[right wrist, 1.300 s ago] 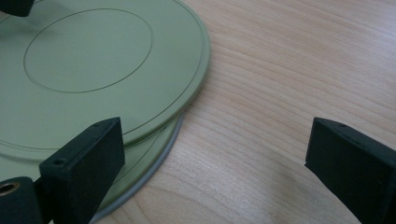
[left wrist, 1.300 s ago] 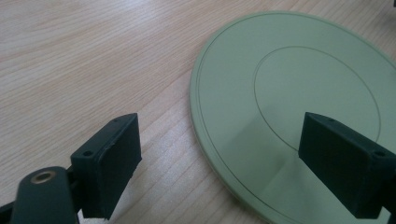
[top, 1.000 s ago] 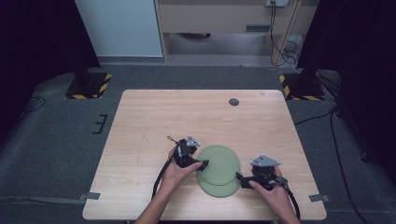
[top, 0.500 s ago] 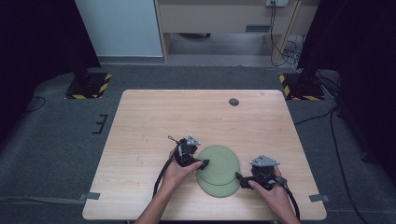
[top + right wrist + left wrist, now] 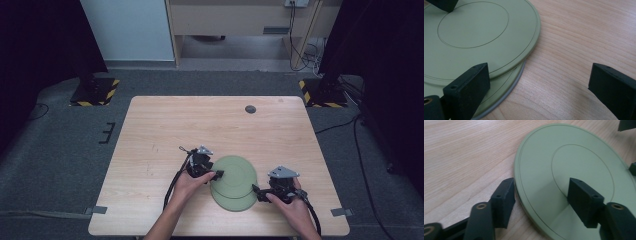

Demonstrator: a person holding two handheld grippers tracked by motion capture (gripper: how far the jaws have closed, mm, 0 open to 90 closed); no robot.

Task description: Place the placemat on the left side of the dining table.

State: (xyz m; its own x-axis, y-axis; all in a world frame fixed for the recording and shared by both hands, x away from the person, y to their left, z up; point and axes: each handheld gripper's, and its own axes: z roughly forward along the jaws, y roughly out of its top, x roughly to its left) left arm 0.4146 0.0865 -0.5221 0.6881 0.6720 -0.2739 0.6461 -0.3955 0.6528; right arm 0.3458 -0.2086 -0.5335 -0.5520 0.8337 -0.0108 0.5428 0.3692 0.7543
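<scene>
Two pale green plates lie stacked and offset on the wooden table (image 5: 165,130), the upper plate (image 5: 235,172) shifted away from me over the lower plate (image 5: 235,204). My left gripper (image 5: 218,175) sits at the upper plate's (image 5: 574,160) left rim. Its jaws (image 5: 544,200) straddle that rim, one beside the edge and one over the plate's face. They have just been closing and a gap remains. My right gripper (image 5: 257,192) stands open (image 5: 540,85), one jaw over the lower plate's (image 5: 499,97) rim, the other above bare wood.
A small dark round disc (image 5: 250,109) lies near the table's far edge. Black-and-yellow striped bases (image 5: 95,92) stand on the grey floor beyond the table's far corners. Cables trail from both grippers toward me.
Both hands stay where they were. The left gripper's jaws have drawn closer together around the upper plate's rim.
</scene>
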